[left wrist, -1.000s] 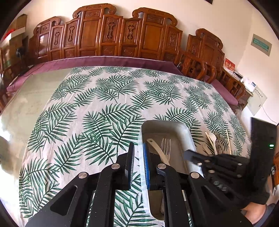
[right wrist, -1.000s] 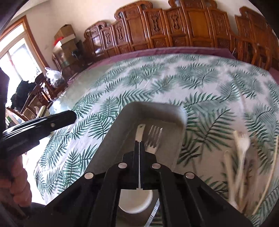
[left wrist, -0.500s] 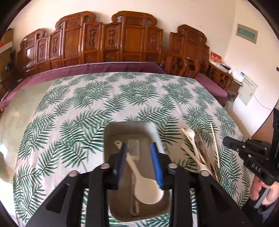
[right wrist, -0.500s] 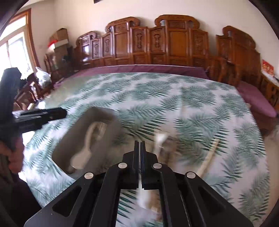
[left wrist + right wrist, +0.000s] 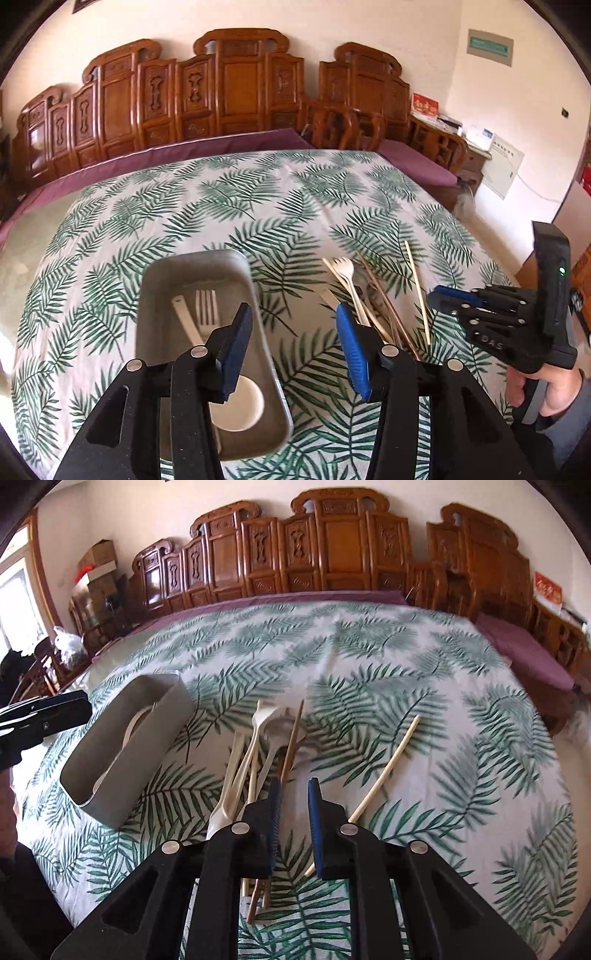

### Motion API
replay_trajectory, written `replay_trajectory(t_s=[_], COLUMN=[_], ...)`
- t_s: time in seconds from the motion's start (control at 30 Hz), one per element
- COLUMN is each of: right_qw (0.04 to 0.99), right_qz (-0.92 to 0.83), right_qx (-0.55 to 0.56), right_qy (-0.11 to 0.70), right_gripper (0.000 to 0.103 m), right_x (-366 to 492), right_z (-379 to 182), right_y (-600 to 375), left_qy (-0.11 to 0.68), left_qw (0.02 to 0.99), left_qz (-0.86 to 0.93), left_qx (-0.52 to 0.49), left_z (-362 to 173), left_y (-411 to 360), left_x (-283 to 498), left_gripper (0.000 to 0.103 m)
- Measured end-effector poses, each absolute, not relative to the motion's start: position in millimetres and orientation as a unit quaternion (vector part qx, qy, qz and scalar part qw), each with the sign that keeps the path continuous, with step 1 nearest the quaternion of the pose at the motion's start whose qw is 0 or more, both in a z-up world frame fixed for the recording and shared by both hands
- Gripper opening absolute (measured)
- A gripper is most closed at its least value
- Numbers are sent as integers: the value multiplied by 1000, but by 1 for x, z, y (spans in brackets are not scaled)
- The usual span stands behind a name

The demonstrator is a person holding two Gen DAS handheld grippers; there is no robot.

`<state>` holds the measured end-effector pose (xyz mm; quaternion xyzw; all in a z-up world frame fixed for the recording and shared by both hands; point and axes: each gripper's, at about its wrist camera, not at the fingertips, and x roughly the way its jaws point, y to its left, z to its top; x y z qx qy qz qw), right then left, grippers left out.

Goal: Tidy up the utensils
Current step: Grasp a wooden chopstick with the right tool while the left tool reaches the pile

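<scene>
A grey tray (image 5: 236, 262) lies on the leaf-print tablecloth and holds a white spoon (image 5: 236, 406) and a metal fork (image 5: 206, 306). It also shows in the right wrist view (image 5: 147, 746) at left. A pile of cream utensils (image 5: 347, 284) and wooden chopsticks (image 5: 415, 280) lies to the tray's right; in the right wrist view the pile (image 5: 255, 746) is just ahead, with one chopstick (image 5: 388, 764) apart. My left gripper (image 5: 293, 350) is open and empty between tray and pile. My right gripper (image 5: 293, 801) is open and empty above the pile's near end, and it also shows in the left wrist view (image 5: 443, 297).
The table (image 5: 424, 664) is covered by the leaf-print cloth, with a purple edge at the back. Carved wooden chairs (image 5: 236, 92) line the far side. Boxes and bags (image 5: 92, 572) stand at far left by a window.
My right gripper moved right from over the tray to the utensil pile and opened. My left gripper opened wide and shifted right, now between tray and pile. The spoon stays in the tray.
</scene>
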<state>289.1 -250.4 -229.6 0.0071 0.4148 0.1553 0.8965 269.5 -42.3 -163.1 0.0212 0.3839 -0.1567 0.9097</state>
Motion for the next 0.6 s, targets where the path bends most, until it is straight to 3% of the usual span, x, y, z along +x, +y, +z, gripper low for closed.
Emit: replay_trajectory(t_s=[0.5,0.6], right_qw=[855,854], right_qz=[180,178], right_qx=[41,45], right_qy=[484,487], right_gripper=[17,8], right_x=[303,304], right_z=[-266,-265], right_y=[-235,-239], left_qy=[398,399], left_qw=[899,899], left_qz=[-173,-173], left_qx=[54,56], left_z=[-183,-185], left_y=[-77,-80], left_x=[258,257], left_gripper=[45,45])
